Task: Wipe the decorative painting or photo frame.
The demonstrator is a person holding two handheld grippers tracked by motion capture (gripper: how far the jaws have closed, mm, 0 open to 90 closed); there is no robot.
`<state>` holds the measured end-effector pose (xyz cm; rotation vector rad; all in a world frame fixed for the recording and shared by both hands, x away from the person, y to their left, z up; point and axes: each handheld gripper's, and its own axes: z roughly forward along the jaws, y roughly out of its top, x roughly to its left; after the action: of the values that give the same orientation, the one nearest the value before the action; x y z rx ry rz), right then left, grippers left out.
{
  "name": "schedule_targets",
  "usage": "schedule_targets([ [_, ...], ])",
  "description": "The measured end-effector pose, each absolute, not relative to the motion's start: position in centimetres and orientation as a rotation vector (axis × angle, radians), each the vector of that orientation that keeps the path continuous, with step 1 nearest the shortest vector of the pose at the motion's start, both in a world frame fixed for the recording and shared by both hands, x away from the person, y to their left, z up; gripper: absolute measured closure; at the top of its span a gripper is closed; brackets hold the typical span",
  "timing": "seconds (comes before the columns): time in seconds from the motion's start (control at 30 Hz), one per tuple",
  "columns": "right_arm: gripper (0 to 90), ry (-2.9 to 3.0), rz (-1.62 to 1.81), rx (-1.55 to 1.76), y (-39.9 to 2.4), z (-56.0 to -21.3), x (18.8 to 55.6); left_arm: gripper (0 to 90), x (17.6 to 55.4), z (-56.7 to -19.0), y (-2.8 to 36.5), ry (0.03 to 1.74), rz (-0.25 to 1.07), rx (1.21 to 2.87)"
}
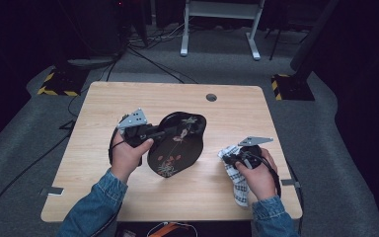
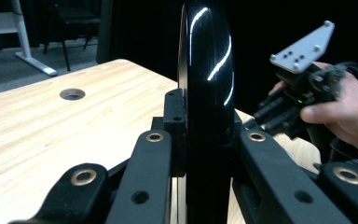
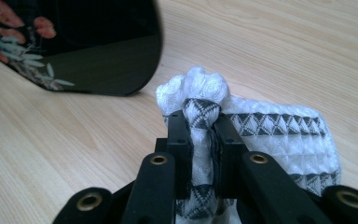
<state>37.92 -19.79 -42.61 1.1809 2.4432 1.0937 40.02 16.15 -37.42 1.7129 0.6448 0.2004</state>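
Evidently a wipe is being set up. The black lacquered tray (image 1: 177, 143) is being held on edge over the wooden table (image 1: 103, 113), its lower rim apparently resting on the wood; the painted face is being turned toward the right hand, likely so the cloth can reach it. Its rim is being clamped between the closed pads of the left gripper (image 1: 164, 132), running straight up between them. The patterned cloth (image 3: 242, 130) is being pinched, bunched, in the closed right gripper (image 3: 200, 140), near the tray but apart.
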Motion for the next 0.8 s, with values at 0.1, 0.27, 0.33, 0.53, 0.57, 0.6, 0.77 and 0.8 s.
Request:
schedule_targets([
  [0.1,81.1,2.449,1.090,1.149,-18.8,-42.6,38.4,80.5,40.6,-37.4,16.7,0.657,0.215,1.701],
  [0.27,81.1,2.486,1.118,1.088,-16.6,-42.6,39.0,80.5,42.1,-37.6,18.1,0.683,0.262,1.675],
  [0.33,81.1,2.524,1.125,1.061,-15.5,-42.7,39.1,80.5,42.5,-37.7,18.4,0.692,0.260,1.665],
  [0.53,81.1,2.615,1.134,0.995,-12.8,-43.3,38.9,80.5,43.0,-37.8,18.8,0.702,0.258,1.652],
  [0.57,81.1,2.632,1.128,0.977,-12.4,-43.4,38.8,80.5,43.1,-37.9,18.8,0.701,0.254,1.650],
  [0.6,81.1,2.655,1.120,0.964,-11.9,-43.6,38.6,80.5,43.1,-37.9,18.8,0.701,0.253,1.650],
  [0.77,80.9,2.720,1.093,0.931,-10.4,-44.7,38.2,80.5,43.2,-37.9,18.8,0.701,0.254,1.649],
  [0.8,80.7,2.729,1.084,0.926,-10.2,-45.0,38.2,80.5,43.2,-37.9,18.9,0.701,0.252,1.647],
])
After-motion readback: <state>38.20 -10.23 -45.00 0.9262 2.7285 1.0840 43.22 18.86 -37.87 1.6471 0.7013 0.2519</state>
